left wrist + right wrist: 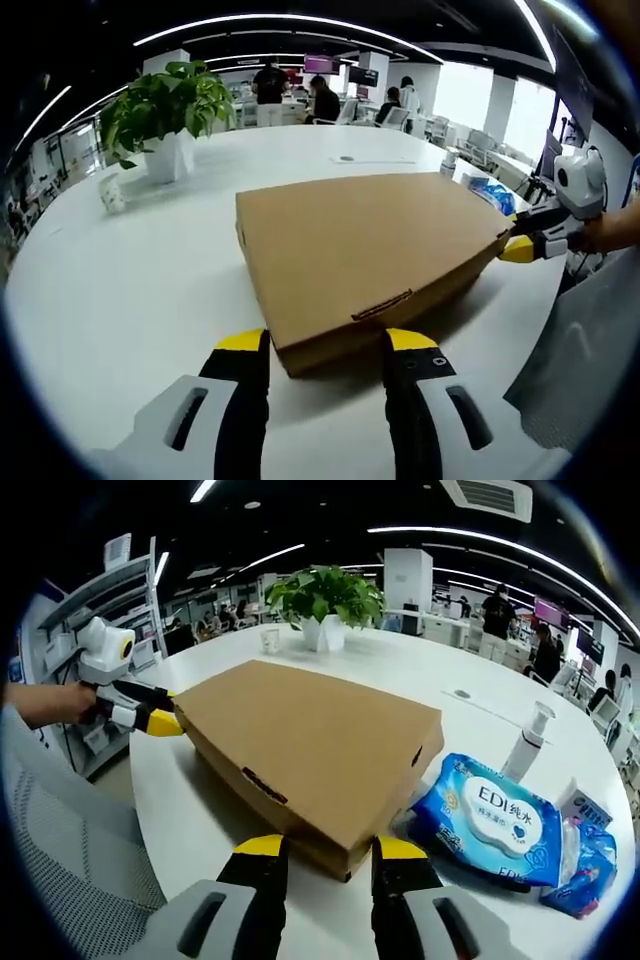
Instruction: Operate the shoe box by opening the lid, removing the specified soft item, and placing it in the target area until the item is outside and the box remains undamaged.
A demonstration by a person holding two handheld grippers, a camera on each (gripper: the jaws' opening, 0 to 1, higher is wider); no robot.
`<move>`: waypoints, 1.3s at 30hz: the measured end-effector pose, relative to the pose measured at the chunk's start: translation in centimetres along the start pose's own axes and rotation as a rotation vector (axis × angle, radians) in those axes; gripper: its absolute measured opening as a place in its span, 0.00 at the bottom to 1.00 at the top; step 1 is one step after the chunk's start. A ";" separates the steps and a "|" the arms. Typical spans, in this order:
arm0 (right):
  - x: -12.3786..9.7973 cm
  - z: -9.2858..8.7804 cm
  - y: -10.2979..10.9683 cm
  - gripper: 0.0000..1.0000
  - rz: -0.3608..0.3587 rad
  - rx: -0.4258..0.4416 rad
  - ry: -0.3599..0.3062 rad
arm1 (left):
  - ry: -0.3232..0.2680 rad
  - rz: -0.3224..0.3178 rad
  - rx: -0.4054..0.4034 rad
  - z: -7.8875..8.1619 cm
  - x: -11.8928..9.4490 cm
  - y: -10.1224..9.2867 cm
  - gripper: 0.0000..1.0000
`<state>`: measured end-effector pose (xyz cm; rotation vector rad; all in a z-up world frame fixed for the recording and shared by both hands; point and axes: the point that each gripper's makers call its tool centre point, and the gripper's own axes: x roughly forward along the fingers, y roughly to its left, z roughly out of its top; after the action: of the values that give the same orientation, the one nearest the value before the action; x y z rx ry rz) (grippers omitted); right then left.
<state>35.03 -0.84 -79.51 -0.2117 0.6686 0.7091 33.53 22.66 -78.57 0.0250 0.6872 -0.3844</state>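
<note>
The shoe box (365,262) lies flat on the white worktop (130,300), its lid shut, with the left tongs (325,342) and the right tongs (328,848) set at two different corners of it. Each pair stands open, its yellow-tipped jaws spread either side of the box corner directly ahead and closing on nothing; whether the tips touch the cardboard cannot be told. In the left gripper view the right tongs come in from the right, at the box's far right corner; in the right gripper view the left tongs sit at the far left corner, held by a hand (45,702).

The box looks like plain brown cardboard: probably light, fairly stiff across its broad top, but easy to crease or tear at edges and flaps. A tuck tab (381,305) shows on the front edge just beyond the left tongs, and that edge is likely where the lid lifts. A gentle pinch on the lid's rim near a corner, with the other tongs steadying the base, would suit it better than a hard squeeze.

To the right of the right tongs lie a wet-wipes pack (488,820) and a pump bottle (528,740); a potted plant (325,605) stands beyond the box.
</note>
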 end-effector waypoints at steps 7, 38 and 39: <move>0.0 -0.1 0.0 0.29 -0.004 0.002 0.002 | -0.003 -0.002 -0.003 -0.1 0.0 0.0 0.44; 0.3 0.2 -0.3 0.30 -0.007 0.020 0.005 | 0.031 -0.022 -0.017 0.3 0.6 0.4 0.44; 0.3 0.3 -0.3 0.30 -0.007 0.020 0.005 | 0.032 -0.023 -0.016 0.4 0.7 0.5 0.44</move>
<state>35.53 -0.79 -79.53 -0.1981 0.6794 0.6947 34.42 22.82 -78.76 0.0078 0.7231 -0.4011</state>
